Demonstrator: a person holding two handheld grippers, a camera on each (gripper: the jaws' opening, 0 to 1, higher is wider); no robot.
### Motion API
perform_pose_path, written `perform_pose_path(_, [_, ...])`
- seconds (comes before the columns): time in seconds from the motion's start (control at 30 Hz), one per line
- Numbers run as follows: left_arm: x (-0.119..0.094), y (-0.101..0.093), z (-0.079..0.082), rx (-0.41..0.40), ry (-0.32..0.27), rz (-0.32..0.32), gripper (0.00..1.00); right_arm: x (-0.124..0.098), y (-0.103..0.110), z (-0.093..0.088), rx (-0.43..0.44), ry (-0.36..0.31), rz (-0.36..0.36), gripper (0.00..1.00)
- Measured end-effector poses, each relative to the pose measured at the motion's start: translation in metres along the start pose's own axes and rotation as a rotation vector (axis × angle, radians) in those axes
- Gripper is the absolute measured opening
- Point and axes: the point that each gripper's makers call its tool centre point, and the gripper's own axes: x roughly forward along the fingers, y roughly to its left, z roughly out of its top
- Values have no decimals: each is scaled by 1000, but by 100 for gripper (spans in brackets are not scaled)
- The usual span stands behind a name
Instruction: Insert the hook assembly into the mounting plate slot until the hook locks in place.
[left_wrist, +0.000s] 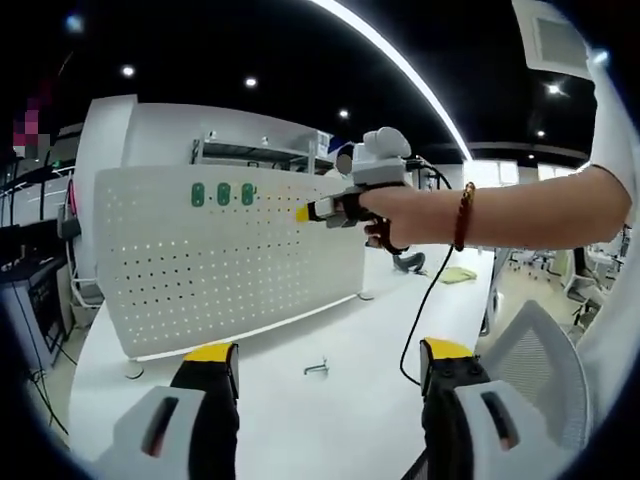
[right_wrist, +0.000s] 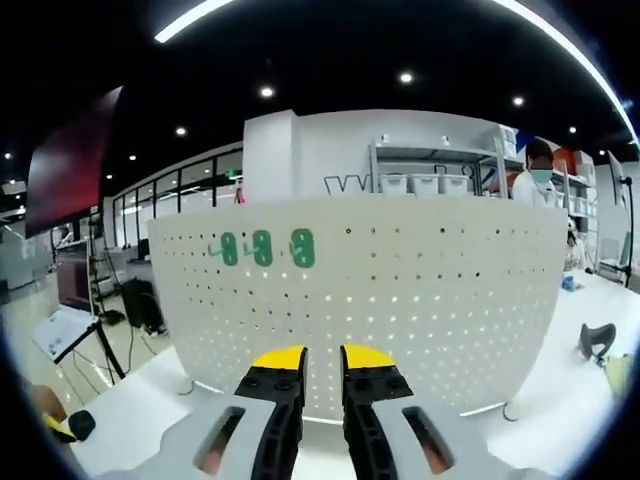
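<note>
Lying on the white table (left_wrist: 290, 400) in the left gripper view, we are seeing a small metal hook (left_wrist: 317, 368), bare and apart from both tools, between the pegboard and our left gripper (left_wrist: 330, 362), whose yellow-tipped jaws are standing wide apart with nothing between them. We are finding the hook too small to read its shape beyond a thin bent piece of grey metal. Behind it the white perforated pegboard (left_wrist: 220, 255) is standing upright on small feet, carrying three green oval pieces (left_wrist: 223, 194) in a row near its upper left. In the same view we are watching the right gripper (left_wrist: 303, 212) reaching in from the right, held in a hand (left_wrist: 385, 212) with a beaded bracelet (left_wrist: 464, 215) on the wrist, its yellow tip right at the board's face; whether it is touching we cannot tell. A black cable (left_wrist: 425, 310) is trailing from it down to the table. In the right gripper view our right gripper (right_wrist: 310, 357) is showing its jaws nearly closed with only a narrow gap, and we are seeing nothing gripped there; the pegboard (right_wrist: 400, 300) and green ovals (right_wrist: 263, 248) are looming close ahead. Around us shelving (right_wrist: 430, 170), ceiling lights and a white mesh chair (left_wrist: 530, 350) are showing, and a person (right_wrist: 530, 180) is standing partly hidden behind the board.
</note>
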Motion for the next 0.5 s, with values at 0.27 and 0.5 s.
perform_pose_path(0.27, [1, -7, -3, 20, 27, -32, 75, -15, -5, -37, 13, 57, 7, 12])
perform_pose_path(0.5, [8, -10, -1, 1, 27, -4, 75, -16, -7, -71, 20, 119, 50, 14])
